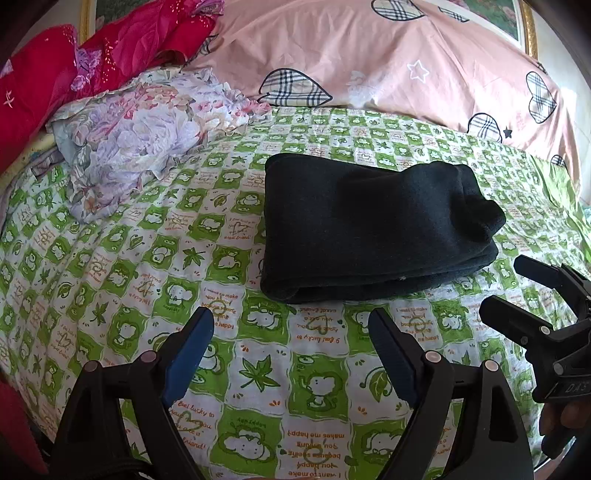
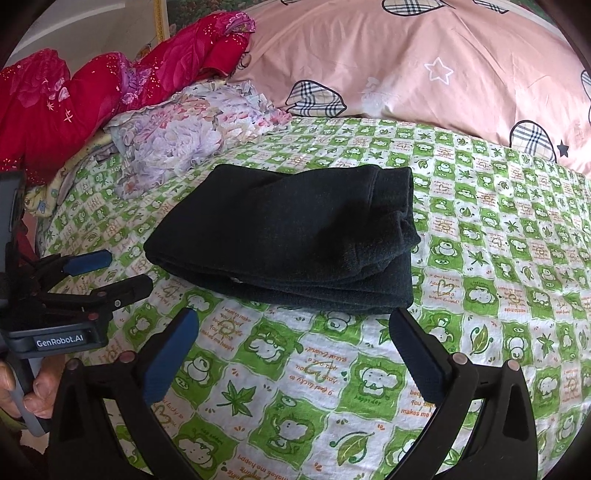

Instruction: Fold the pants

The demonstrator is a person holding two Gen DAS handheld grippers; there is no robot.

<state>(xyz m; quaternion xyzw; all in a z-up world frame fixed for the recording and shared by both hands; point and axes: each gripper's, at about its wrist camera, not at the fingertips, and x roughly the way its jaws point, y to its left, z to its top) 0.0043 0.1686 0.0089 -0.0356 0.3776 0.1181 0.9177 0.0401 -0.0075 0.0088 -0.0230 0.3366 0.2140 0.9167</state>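
The black pants (image 1: 373,225) lie folded into a thick rectangle on the green-and-white bedsheet (image 1: 258,369); they also show in the right wrist view (image 2: 288,236). My left gripper (image 1: 291,325) is open and empty, its fingertips just short of the bundle's near edge. My right gripper (image 2: 291,325) is open and empty, also just in front of the bundle's near edge. The right gripper shows at the right of the left wrist view (image 1: 517,291), and the left gripper at the left of the right wrist view (image 2: 122,273). Neither touches the pants.
A pink pillow with plaid hearts (image 1: 388,59) lies behind the pants. Crumpled floral fabric (image 1: 147,133) and red bedding (image 1: 55,81) lie at the back left. A gold picture frame (image 1: 528,26) is at the far right.
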